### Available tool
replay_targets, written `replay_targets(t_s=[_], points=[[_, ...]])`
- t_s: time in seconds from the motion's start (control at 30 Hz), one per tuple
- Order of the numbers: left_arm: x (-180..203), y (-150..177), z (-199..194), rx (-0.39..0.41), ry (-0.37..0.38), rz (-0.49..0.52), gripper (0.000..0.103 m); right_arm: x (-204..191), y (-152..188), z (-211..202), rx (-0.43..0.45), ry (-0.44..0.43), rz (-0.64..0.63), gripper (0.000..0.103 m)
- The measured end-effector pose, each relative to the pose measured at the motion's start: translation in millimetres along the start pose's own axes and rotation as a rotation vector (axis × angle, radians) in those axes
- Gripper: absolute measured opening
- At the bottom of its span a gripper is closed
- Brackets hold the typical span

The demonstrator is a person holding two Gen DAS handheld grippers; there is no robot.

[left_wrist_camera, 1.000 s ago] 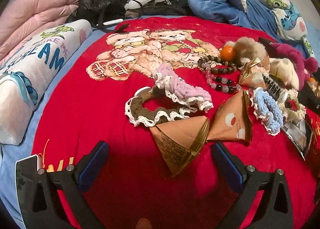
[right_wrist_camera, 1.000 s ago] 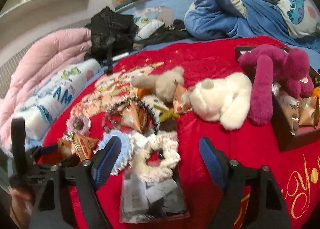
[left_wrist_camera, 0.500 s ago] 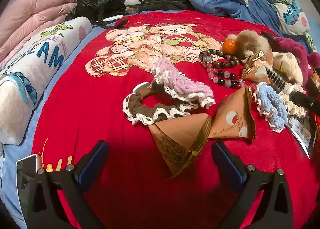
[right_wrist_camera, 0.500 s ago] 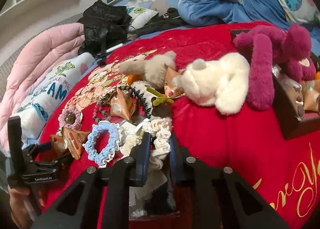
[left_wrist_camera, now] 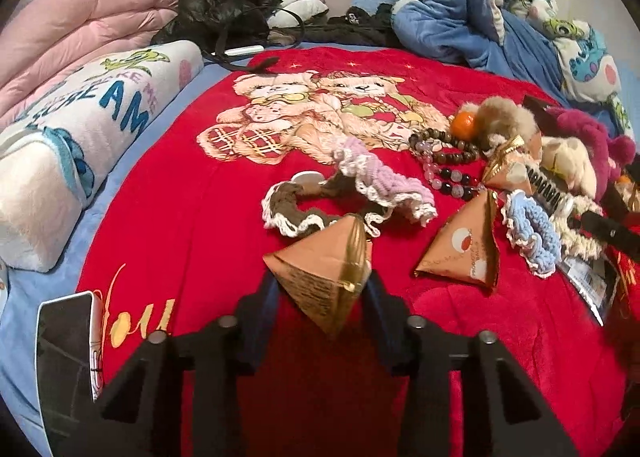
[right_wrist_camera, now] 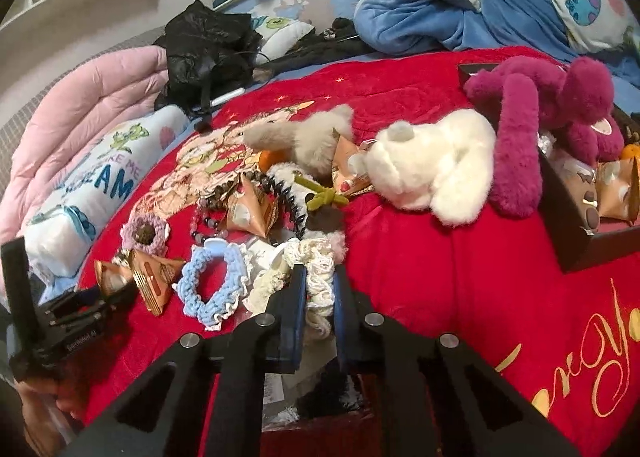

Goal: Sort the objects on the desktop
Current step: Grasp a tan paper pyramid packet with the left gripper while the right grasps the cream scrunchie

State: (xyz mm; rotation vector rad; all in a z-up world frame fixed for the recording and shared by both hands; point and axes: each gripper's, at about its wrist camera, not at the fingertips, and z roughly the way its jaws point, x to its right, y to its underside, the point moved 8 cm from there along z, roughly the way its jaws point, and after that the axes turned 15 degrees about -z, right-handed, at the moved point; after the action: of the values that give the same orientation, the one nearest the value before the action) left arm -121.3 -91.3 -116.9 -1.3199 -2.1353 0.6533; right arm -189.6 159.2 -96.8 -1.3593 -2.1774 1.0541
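Observation:
My left gripper (left_wrist_camera: pixel 320 289) is shut on a brown pyramid snack packet (left_wrist_camera: pixel 324 269) and holds it just above the red blanket (left_wrist_camera: pixel 168 193). A second brown packet (left_wrist_camera: pixel 464 249) lies to its right. My right gripper (right_wrist_camera: pixel 318 297) is shut on a cream lace scrunchie (right_wrist_camera: pixel 316 265). A light blue scrunchie (right_wrist_camera: pixel 212 281) lies left of it, and it also shows in the left wrist view (left_wrist_camera: pixel 528 229). The left gripper with its packet shows in the right wrist view (right_wrist_camera: pixel 120 285).
A purple scrunchie (left_wrist_camera: pixel 384 181), brown scrunchie (left_wrist_camera: pixel 296 213), bead bracelets (left_wrist_camera: pixel 444 161), white plush (right_wrist_camera: pixel 432 165), magenta plush (right_wrist_camera: pixel 548 109) and grey plush (right_wrist_camera: pixel 308 137) crowd the blanket. A dark box (right_wrist_camera: pixel 592 241) with packets stands at right. A phone (left_wrist_camera: pixel 68 345) lies front left.
My left gripper has closed on the brown packet and lifted it slightly. My right gripper closed on the cream scrunchie half a second ago and stays shut on it.

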Motion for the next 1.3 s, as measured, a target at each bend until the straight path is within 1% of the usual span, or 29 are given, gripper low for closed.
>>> replay_targets(t_s=[0.07, 0.1, 0.13, 0.17, 0.2, 0.3, 0.47, 0.73, 0.83, 1.03, 1.3], points=[[-2, -1, -1, 0.004, 0.005, -0.013, 0.034, -2, 0, -1, 0.001, 0.002, -0.007, 0.012], [-3, -1, -2, 0.006, 0.011, -0.019, 0.027, -2, 0, -2, 0.004, 0.001, -0.006, 0.012], [-2, -1, -3, 0.0, 0.033, -0.023, 0.022, -2, 0, -3, 0.007, 0.0, -0.003, 0.012], [-1, 0, -3, -0.007, 0.046, -0.024, 0.02, -2, -1, -3, 0.009, -0.003, -0.001, 0.012], [-1, 0, -4, -0.001, 0.043, -0.022, 0.019, -3, -1, -4, 0.01, -0.005, -0.001, 0.012], [0, 2, -6, 0.004, 0.04, -0.011, 0.018, -5, -3, -7, 0.022, -0.003, -0.008, 0.012], [-2, 0, -12, 0.013, 0.062, -0.028, 0.018, -10, -4, -10, 0.026, -0.004, -0.021, 0.011], [-4, 2, -26, 0.035, 0.074, -0.028, 0.018, -12, -7, -14, 0.036, -0.016, -0.011, 0.011], [0, 1, -32, 0.05, 0.081, -0.019, 0.018, -14, -8, -16, 0.042, -0.023, -0.016, 0.011], [11, 4, -38, 0.051, 0.105, -0.007, 0.018, -19, -8, -15, 0.039, -0.023, -0.03, 0.011], [35, 6, -51, 0.078, 0.147, 0.045, 0.018, -22, -7, -21, 0.047, -0.027, -0.043, 0.011]])
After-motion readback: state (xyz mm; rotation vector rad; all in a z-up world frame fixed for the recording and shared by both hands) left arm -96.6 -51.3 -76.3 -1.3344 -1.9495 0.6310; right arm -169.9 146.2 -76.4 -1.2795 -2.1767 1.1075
